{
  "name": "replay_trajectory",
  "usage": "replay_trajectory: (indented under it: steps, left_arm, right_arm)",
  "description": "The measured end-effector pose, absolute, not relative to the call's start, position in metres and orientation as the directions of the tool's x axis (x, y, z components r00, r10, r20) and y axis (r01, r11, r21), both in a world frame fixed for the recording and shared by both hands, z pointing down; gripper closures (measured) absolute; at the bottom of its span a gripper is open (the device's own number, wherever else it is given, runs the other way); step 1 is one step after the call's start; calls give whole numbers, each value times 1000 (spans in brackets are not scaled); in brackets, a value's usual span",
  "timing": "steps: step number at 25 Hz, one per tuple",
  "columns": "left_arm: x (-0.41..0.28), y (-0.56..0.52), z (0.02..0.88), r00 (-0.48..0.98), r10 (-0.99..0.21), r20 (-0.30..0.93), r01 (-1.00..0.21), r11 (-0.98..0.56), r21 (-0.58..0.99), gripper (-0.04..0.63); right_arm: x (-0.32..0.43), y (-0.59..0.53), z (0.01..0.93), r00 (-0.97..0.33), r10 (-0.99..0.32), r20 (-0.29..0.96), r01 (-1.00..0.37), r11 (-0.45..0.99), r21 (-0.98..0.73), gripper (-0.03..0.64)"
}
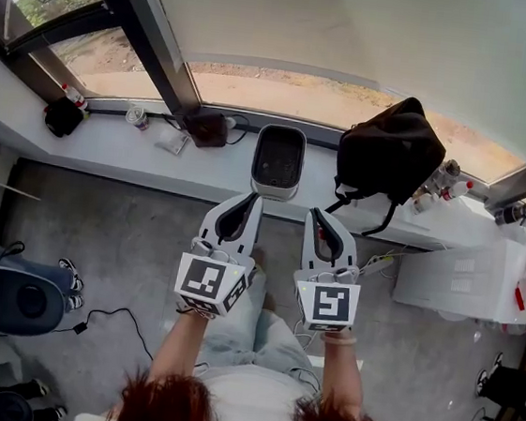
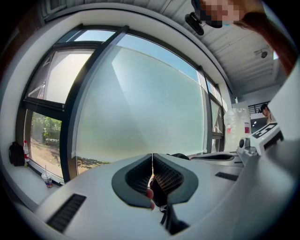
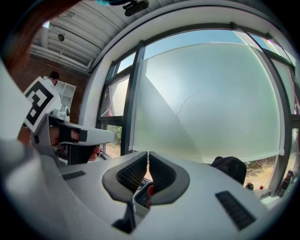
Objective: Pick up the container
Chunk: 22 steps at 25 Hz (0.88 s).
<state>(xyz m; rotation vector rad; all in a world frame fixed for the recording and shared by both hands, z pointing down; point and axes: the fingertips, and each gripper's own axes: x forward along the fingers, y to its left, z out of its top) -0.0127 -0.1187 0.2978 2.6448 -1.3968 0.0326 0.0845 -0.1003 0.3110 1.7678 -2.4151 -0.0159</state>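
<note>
- Two hand-held grippers are hovering side by side, both pointing toward the window: the left gripper is holding its jaws pressed fully together on nothing, and the right gripper is showing only a hairline slit between its jaws, also on nothing.
- One broad window is filling the space ahead of both grippers.
- One long pale ledge is running beneath the glass.
- One white box is sitting at the right end, below the ledge.
- One black bag is slumping on the ledge, just right of the container.
- One container, a dark oblong tub with a light rim, is sitting on the ledge just beyond the gripper tips. It is lying between the two grippers' lines, apart from both and touched by neither.
- One clear cup is standing on the ledge well left of the container.
- One red-capped bottle is leaning further left, near the window frame.
</note>
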Motion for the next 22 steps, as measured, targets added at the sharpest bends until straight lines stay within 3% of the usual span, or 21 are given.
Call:
replay_trajectory:
  steps: [22]
  left_arm:
    - [-31, -214, 419, 600, -776, 195, -800, -585, 137, 577]
  right_arm:
    - [75, -183, 429, -304, -910, 281, -937, 338, 82, 591]
